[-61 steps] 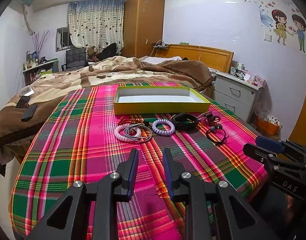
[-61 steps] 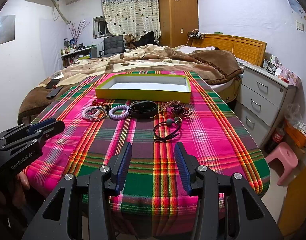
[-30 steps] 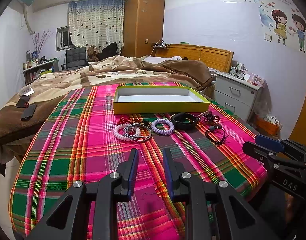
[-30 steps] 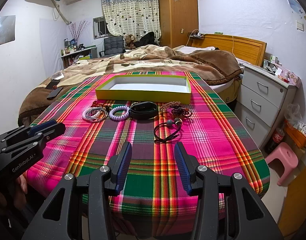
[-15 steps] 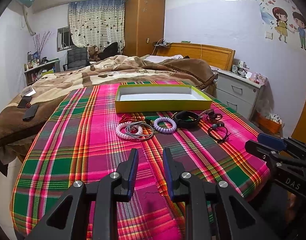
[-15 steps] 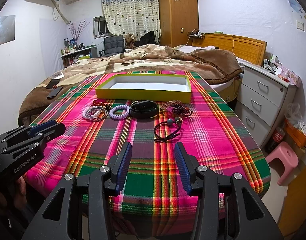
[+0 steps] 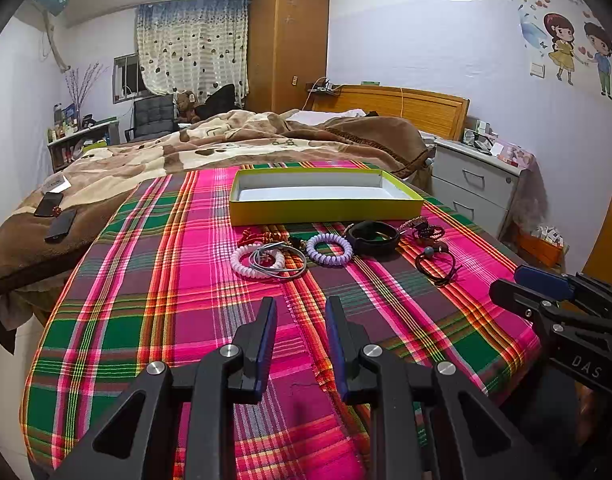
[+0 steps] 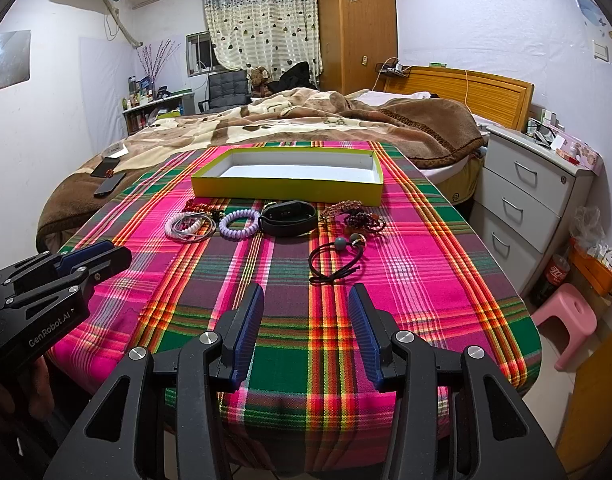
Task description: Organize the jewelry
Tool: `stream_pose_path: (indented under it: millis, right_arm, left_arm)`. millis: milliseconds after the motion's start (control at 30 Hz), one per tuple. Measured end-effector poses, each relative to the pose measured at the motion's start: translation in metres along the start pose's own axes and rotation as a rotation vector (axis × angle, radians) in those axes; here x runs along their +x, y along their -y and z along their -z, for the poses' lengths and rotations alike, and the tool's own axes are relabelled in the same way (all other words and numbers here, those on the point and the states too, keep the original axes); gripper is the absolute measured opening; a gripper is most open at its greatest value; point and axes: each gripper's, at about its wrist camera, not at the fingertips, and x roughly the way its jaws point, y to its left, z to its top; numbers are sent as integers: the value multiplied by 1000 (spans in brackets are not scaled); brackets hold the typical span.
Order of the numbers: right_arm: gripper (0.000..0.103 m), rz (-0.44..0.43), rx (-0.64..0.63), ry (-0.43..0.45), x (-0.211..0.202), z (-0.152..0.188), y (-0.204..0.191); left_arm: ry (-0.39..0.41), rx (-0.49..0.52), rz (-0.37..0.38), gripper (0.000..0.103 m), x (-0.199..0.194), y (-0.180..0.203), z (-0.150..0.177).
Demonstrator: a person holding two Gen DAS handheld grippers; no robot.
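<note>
Before the yellow box (image 8: 286, 190), jewelry lies in a tight row: lilac coil band (image 8: 238, 224) touching black band (image 8: 288, 219). Left gripper (image 7: 300, 344) and right gripper (image 8: 306, 332) hover apart-jawed, empty. Risk: overlapping pieces snag, dragging neighbours during pickup.

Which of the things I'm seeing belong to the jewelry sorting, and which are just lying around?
For the job:
yellow box
white coil bracelet
purple coil bracelet
black band
beaded bracelets
black cord with beads
red beaded piece

Lying about:
two phones
blanket
pink stool
</note>
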Motion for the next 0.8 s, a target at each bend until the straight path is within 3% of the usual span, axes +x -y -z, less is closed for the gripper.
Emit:
stream_pose_path:
  millis: [800]
  right_arm:
    - [45,4,18,-34,26,-9,13]
  left_arm:
    - [-36,-10,30,24,32,-4,-21]
